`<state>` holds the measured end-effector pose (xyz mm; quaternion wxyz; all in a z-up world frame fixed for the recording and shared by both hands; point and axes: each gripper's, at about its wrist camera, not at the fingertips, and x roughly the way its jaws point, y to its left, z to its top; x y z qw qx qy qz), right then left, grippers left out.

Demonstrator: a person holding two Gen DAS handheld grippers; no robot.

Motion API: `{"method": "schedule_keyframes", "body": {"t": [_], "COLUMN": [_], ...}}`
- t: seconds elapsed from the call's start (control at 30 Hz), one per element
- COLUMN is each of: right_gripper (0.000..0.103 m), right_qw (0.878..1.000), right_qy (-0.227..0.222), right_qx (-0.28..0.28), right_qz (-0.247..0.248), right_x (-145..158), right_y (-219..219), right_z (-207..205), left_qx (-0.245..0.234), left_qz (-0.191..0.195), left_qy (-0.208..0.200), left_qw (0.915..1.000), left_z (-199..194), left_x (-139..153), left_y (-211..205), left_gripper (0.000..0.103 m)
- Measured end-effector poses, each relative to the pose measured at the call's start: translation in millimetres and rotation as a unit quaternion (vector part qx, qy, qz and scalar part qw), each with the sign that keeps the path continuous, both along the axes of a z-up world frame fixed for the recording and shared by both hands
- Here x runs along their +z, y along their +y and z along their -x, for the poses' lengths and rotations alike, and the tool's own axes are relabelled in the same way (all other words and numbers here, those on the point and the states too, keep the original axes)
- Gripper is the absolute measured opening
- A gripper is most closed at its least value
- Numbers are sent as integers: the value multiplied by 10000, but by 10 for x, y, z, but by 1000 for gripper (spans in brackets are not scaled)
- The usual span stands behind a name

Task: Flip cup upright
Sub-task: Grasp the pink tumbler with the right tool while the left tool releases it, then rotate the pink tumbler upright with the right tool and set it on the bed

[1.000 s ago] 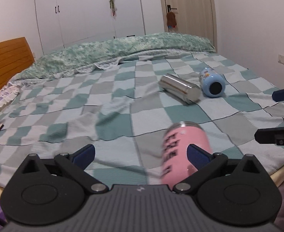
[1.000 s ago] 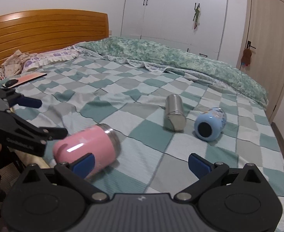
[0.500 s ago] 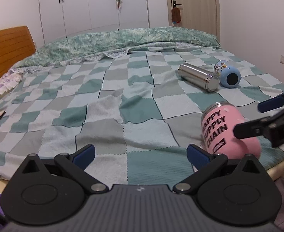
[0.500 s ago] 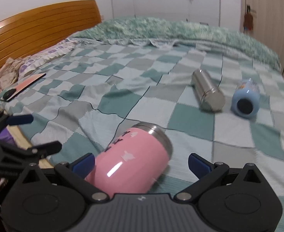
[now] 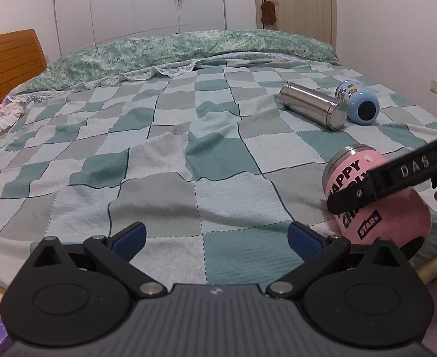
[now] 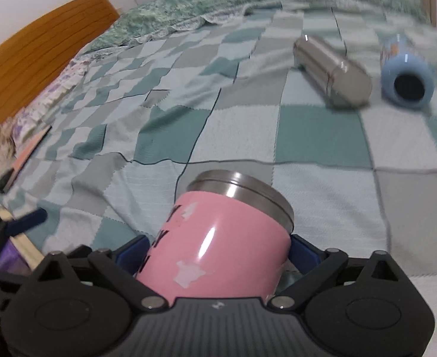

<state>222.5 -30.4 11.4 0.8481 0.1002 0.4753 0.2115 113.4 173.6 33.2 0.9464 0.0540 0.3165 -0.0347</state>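
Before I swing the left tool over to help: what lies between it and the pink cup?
Only bare checked blanket, in the left wrist view, between the left tool and the pink cup.

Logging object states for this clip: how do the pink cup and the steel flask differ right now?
The pink cup is short, wide and pink with black lettering; the steel flask is long, slim and bare metal. The pink cup sits between the right gripper's fingers near the bed's front edge; the steel flask lies untouched farther back, beside the blue bottle. Both lie on their sides on the checked blanket.
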Motion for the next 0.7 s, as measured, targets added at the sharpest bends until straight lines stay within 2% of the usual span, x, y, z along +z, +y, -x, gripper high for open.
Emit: {"method": "schedule_keyframes", "body": {"t": [0.17, 0.3, 0.47, 0.53, 0.7], "right_gripper": [95, 90, 86, 85, 84], "right_qw": [9998, 9988, 9947, 9904, 9745], "right_qy": [109, -63, -699, -1083, -2106], "right_qx": [-15, -48, 113, 188, 486], "right_qz": [-166, -473, -748, -840, -605], "right_x": [-20, 12, 168, 237, 420], "right_y": [-36, -136, -200, -192, -39], "right_z": [-22, 11, 130, 185, 277], "left_qx": [23, 15, 98, 147, 261], "left_qz": [16, 54, 41, 114, 95], "left_qy": [38, 23, -10, -52, -161], "left_qw": [10000, 10000, 9999, 9998, 9995], "left_z": [-35, -20, -18, -22, -18], "left_x": [-25, -28, -8, 22, 95], "left_y": [6, 7, 24, 45, 82], "left_gripper": [103, 103, 103, 103, 103]}}
